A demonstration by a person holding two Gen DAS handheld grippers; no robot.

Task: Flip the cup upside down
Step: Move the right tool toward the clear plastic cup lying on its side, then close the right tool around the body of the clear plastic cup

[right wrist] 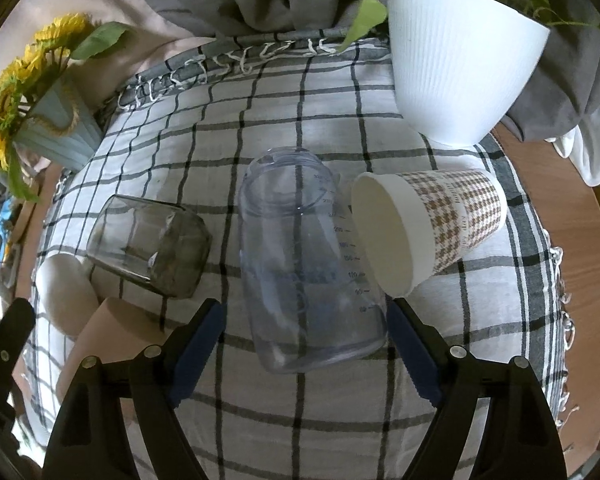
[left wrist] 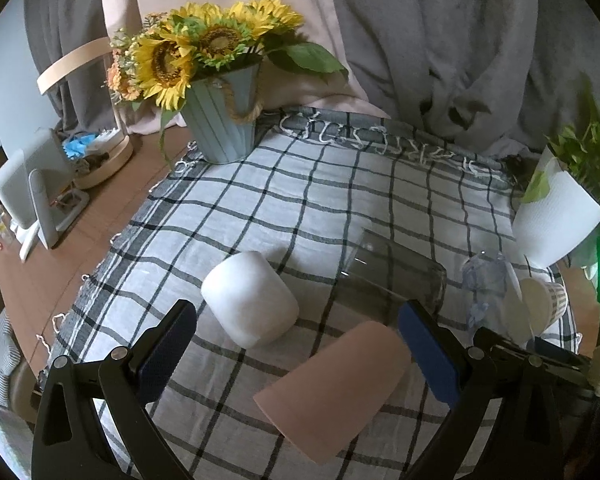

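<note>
1. Your right gripper (right wrist: 306,334) is spread wide around the clear plastic cup (right wrist: 308,256), gripping nothing; the cup lies on its side, not yet flipped.
2. Your left gripper (left wrist: 296,344) is likewise released above the pink cup (left wrist: 332,388).
3. Beyond, checked cloth (right wrist: 268,128) covers the table; sunflowers (left wrist: 192,48) stand against draped fabric.

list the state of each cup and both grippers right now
white matte cup: on its side
pink paper cup: on its side
smoky glass tumbler: on its side
clear plastic measuring bottle: on its side, empty
houndstooth paper cup: on its side, empty
left gripper: open, holding nothing
right gripper: open, holding nothing
</note>
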